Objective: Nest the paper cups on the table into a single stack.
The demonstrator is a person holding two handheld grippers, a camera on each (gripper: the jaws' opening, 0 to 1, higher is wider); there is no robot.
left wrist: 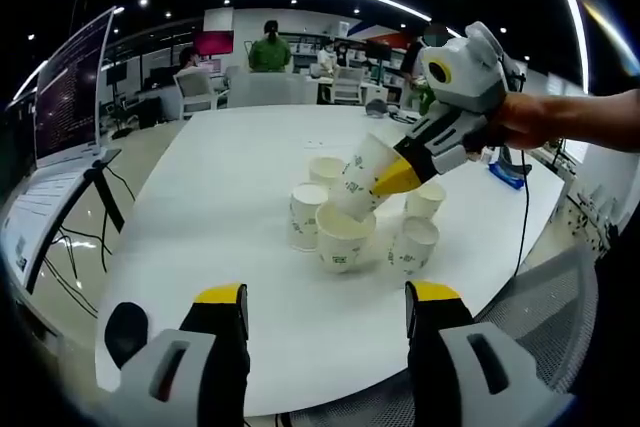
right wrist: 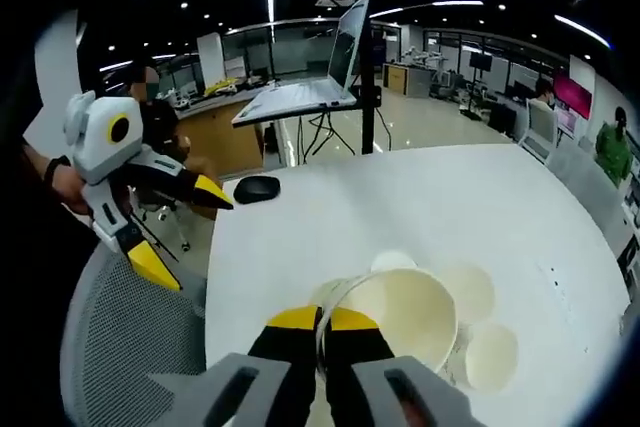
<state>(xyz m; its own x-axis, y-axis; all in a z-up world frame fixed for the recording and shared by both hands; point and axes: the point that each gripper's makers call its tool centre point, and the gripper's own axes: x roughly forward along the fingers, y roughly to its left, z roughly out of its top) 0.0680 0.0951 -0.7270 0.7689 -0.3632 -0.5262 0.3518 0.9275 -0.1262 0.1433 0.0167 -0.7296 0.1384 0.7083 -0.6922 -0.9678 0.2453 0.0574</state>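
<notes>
Several white paper cups with green print stand grouped on the white table [left wrist: 220,187]. In the left gripper view my right gripper [left wrist: 398,177] comes in from the right, shut on the rim of a tilted cup [left wrist: 358,179] held just above an upright cup [left wrist: 342,238]. More cups stand at the left [left wrist: 307,214], behind [left wrist: 326,169] and at the right [left wrist: 413,245]. My left gripper [left wrist: 327,297] is open and empty over the near table edge. The right gripper view shows my right gripper [right wrist: 322,323] pinching the held cup's rim [right wrist: 402,315], and the open left gripper [right wrist: 185,230] at the left.
A black mouse [right wrist: 257,187] lies near the table's far edge. A laptop on a stand [right wrist: 315,72] stands beside the table, also seen in the left gripper view [left wrist: 70,87]. A grey mesh chair [right wrist: 115,347] sits at the table edge. People stand in the office beyond [left wrist: 270,47].
</notes>
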